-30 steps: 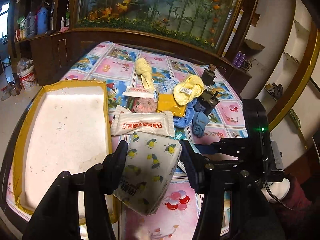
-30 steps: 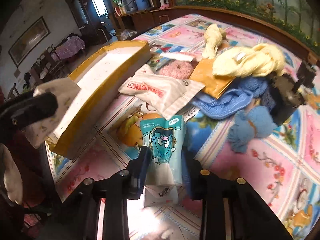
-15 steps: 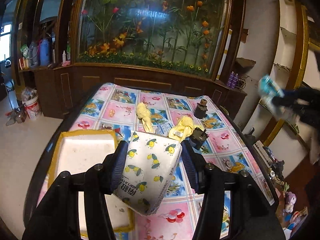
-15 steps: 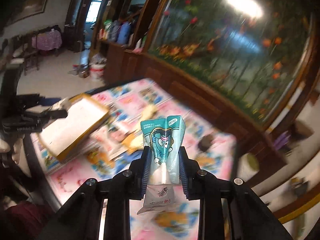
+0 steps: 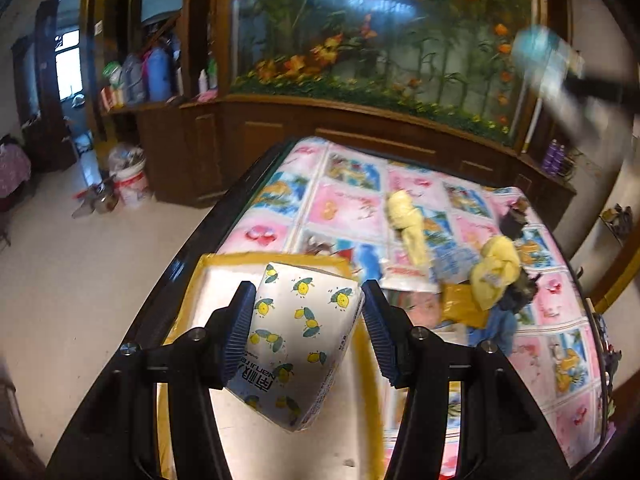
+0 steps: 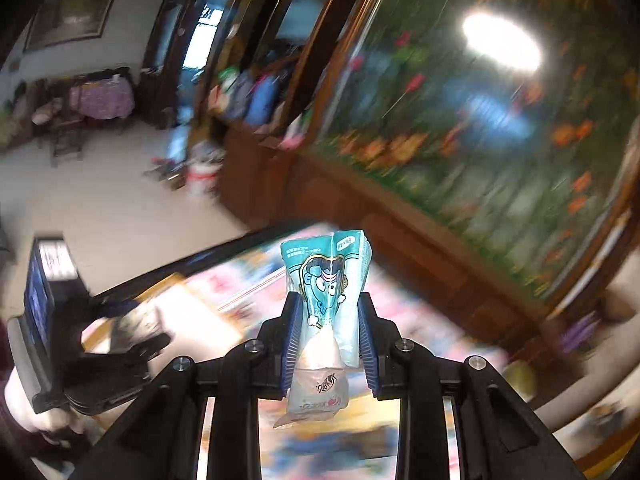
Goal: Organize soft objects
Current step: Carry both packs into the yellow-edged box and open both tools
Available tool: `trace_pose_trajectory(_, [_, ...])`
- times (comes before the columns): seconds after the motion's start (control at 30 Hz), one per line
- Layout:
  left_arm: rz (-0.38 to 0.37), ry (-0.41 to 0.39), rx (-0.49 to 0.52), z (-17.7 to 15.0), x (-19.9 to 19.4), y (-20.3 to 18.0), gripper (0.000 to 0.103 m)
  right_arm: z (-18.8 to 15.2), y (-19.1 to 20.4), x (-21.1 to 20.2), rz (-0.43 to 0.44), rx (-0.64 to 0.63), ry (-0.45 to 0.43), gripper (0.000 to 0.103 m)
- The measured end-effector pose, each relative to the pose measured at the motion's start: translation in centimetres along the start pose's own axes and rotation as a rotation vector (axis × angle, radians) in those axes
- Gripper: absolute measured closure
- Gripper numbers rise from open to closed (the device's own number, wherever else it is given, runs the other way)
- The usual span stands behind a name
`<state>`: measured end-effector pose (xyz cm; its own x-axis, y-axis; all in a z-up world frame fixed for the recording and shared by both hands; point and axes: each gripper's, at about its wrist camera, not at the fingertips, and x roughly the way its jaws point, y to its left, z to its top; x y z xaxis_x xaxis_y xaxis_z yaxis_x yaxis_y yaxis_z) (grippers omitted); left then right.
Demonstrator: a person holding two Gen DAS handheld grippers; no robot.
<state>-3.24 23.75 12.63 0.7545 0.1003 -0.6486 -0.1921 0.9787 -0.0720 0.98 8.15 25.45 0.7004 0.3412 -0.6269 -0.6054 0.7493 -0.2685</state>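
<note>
Left hand-held gripper (image 5: 306,330) clamps a lemon-print tissue pack (image 5: 294,344) tilted over the yellow-rimmed tray (image 5: 182,308); right hand-held gripper (image 6: 326,340) pinches a teal pouch (image 6: 328,292) upright, seemingly above the blurred counter (image 6: 420,320).

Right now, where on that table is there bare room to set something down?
Barest is the white floor of the yellow-rimmed tray, under the lemon-print pack in the left gripper. The far tablecloth near the wooden cabinet is open too. It's crowded right of the tray, around the yellow cloth and blue cloth.
</note>
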Motion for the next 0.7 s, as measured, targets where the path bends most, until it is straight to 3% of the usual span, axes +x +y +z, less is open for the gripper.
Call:
trace_pose_trajectory(0.1, [0.023,0.029,-0.031,-0.6,1.9,2.1,0.05,-2.8,3.3,7.3,0.114,0.018,0.126,0.075])
trace_pose_trajectory(0.23, [0.044,0.058,-0.037,-1.0,5.0,4.1,0.05,-4.0,5.8,13.6,0.211,0.048,0.223,0.075])
trace_pose_trajectory(0.53, [-0.027,0.153,-0.108,-0.8,11.3,6.4,0.049,-3.7,7.5,21.5,0.264,0.114,0.307,0.075])
trace_pose_trajectory(0.7, [-0.013,0.182,-0.124,-0.1,12.9,6.8,0.047,-3.7,7.1,23.9,0.262,0.138,0.324,0.072])
